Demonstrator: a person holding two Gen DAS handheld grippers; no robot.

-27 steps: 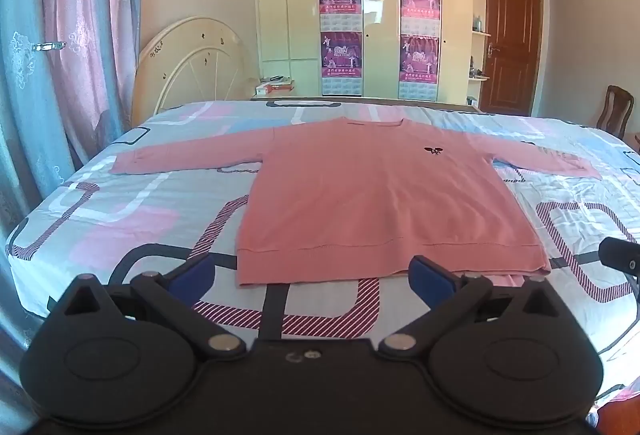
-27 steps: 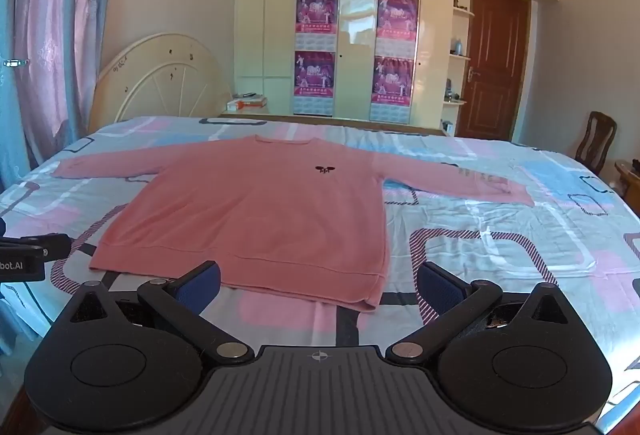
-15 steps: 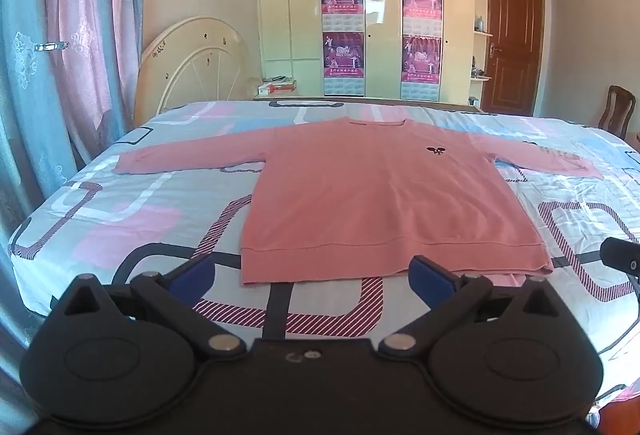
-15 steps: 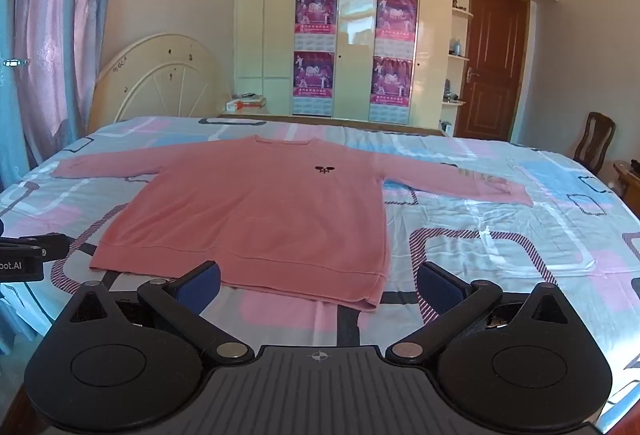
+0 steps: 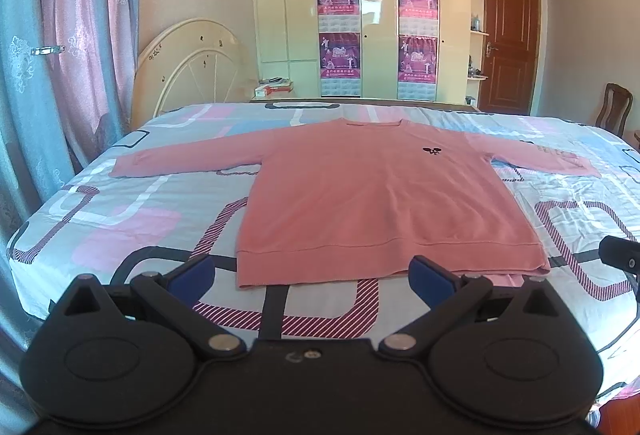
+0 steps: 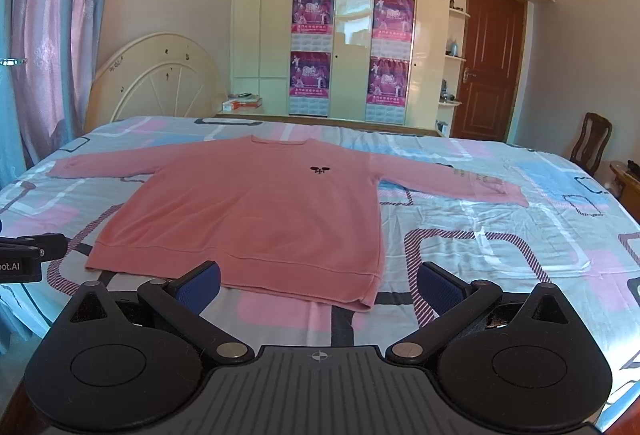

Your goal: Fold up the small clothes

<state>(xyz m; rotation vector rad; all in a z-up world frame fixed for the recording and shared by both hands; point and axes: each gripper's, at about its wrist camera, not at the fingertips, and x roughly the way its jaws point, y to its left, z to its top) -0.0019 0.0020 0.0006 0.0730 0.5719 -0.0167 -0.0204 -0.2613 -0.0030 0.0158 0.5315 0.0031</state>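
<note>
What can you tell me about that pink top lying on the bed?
The pink sweatshirt is a long-sleeved pullover in what looks like soft knit cotton, with a round neckline, a ribbed hem band and a small dark emblem on the chest. It lies flat and face up, unfolded, on the patterned bedsheet, neckline toward the wardrobe, hem toward the cameras, both sleeves spread out sideways. The sleeve on the door side has faint printing near its cuff. Only the sheet touches it; neither gripper does.
</note>
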